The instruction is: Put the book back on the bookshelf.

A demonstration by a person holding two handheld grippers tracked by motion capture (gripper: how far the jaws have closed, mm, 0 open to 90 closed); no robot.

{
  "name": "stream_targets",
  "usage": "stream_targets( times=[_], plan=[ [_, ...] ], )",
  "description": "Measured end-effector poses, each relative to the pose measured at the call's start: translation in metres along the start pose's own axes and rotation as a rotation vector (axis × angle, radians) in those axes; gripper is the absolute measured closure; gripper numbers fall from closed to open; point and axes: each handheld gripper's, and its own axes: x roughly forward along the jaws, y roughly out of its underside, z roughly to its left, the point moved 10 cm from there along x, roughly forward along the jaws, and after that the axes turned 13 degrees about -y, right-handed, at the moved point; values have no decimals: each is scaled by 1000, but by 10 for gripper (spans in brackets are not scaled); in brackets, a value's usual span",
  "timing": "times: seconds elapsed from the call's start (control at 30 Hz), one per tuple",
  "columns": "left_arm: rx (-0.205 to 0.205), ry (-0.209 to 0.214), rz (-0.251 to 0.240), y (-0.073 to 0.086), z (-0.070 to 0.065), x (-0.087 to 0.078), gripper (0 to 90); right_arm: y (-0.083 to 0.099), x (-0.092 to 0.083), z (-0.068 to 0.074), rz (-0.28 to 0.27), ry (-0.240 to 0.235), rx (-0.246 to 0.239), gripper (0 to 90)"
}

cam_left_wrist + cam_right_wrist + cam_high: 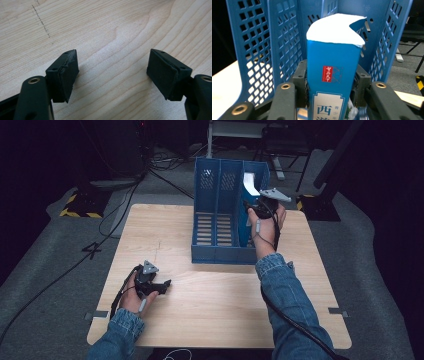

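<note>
A blue three-slot file rack stands at the far middle of the wooden table. My right gripper reaches into its right-hand slot, shut on a blue book with white page edges that stands upright there. In the right gripper view the two pads of my right gripper press on both sides of the book, with the rack's perforated walls around it. My left gripper rests low at the table's near left. Its jaws stand open over bare wood in the left gripper view.
The rack's left and middle slots hold nothing. Dark floor, cables and black stands surround the table. Bare wood lies in front of the rack.
</note>
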Motion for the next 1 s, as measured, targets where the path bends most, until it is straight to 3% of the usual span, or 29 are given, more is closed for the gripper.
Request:
stream_targets(
  times=[0.23, 0.33, 0.5, 0.7, 0.9, 1.0],
  plan=[
    [-1, 2, 1, 1, 0, -1, 255, 16, -12, 7, 5, -4, -45, 575],
    [-3, 0, 1, 0, 0, -1, 255, 17, -9, 5, 1, -1, -36, 576],
    [-5, 0, 2, 1, 0, -1, 255, 12, 9, -3, 9, 28, -21, 578],
    [-3, 2, 1, 1, -1, -1, 254, 14, 6, -2, 45, 28, -30, 560],
    [-2, 2, 1, 1, -1, -1, 255, 18, -8, 5, 61, -12, -31, 495],
    [-2, 2, 1, 1, -1, -1, 254, 12, -17, 12, 65, -36, -52, 370]
  ],
)
